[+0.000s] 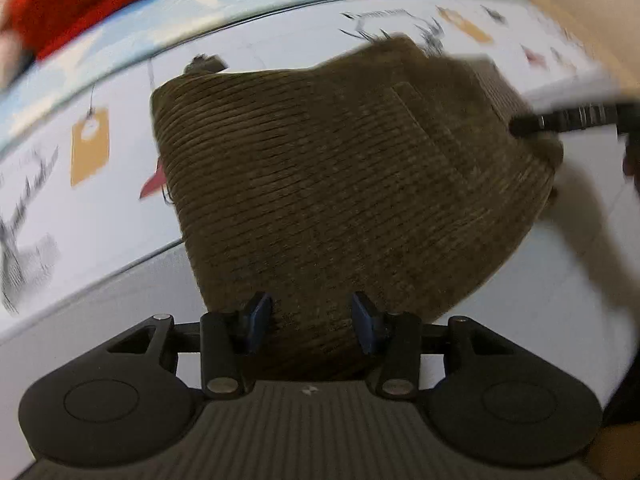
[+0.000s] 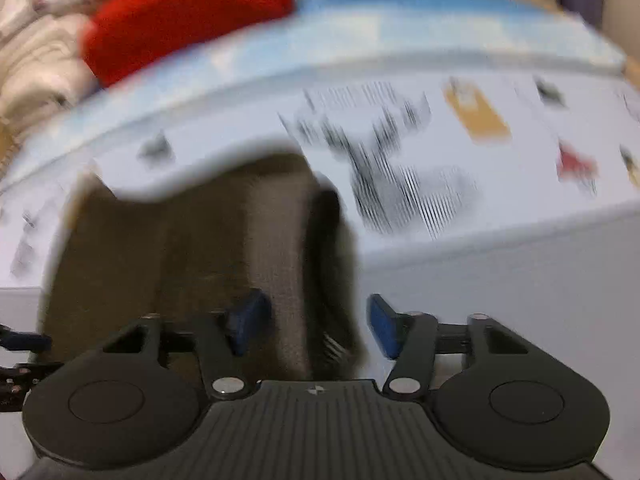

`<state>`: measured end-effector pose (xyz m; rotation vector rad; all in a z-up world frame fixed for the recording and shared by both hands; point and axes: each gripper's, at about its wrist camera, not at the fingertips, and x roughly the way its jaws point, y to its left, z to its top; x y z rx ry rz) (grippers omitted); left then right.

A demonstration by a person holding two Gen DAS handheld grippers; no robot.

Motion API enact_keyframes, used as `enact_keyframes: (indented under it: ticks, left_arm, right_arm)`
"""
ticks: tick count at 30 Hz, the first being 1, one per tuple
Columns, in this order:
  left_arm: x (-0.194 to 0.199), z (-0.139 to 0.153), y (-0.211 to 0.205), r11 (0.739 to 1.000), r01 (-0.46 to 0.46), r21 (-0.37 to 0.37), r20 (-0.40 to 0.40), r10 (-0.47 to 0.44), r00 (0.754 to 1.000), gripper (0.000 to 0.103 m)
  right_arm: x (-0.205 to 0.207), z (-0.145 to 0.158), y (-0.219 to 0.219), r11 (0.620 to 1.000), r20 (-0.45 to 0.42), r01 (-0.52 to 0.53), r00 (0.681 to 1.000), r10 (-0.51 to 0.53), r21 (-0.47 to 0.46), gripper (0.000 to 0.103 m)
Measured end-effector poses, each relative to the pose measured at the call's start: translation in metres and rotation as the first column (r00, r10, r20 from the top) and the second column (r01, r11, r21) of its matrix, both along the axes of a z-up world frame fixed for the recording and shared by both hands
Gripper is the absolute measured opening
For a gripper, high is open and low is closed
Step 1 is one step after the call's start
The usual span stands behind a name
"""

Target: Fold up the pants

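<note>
Olive-brown corduroy pants (image 1: pixel 340 184) lie folded into a compact block on a white printed cloth (image 1: pixel 60 200). My left gripper (image 1: pixel 312 320) is open, its blue pads (image 1: pixel 258 318) apart over the near edge of the pants, gripping nothing. My right gripper shows at the far right of the left wrist view (image 1: pixel 560 122) by the pants' right edge. In the blurred right wrist view the right gripper (image 2: pixel 316 322) is open over the right edge of the pants (image 2: pixel 180 248), one pad (image 2: pixel 248 318) above the fabric and the other above the cloth.
The printed cloth (image 2: pixel 460 152) carries orange tags, red shapes and black drawings. A light blue sheet (image 2: pixel 400 36) lies beyond it. A red garment (image 2: pixel 180 12) and pale laundry (image 2: pixel 28 56) sit at the back left. Plain white surface (image 1: pixel 540 300) lies to the right.
</note>
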<state>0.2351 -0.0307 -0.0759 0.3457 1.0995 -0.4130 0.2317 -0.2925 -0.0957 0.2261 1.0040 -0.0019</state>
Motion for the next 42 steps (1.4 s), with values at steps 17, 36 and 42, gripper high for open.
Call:
enact_keyframes:
  ticks: [17,36,42]
  left_arm:
    - [-0.157,0.155,0.008,0.941,-0.237,-0.241,0.428,0.322,0.845,0.091]
    - [-0.162,0.11,-0.006,0.879,-0.426,-0.217,0.29,0.474,0.831,0.103]
    - [-0.157,0.107,-0.003,0.876,-0.439,-0.202,0.283,0.481,0.83,0.103]
  right_arm:
    - [-0.151,0.133,0.011,0.996,0.474,-0.008,0.879,0.051,-0.092,0.09]
    - [-0.182,0.102,0.052,0.99,0.384,0.046,0.923,0.008,-0.133,0.09]
    - [-0.177,0.099,0.056,0.986,0.362,0.019,0.931,0.042,-0.163,0.09]
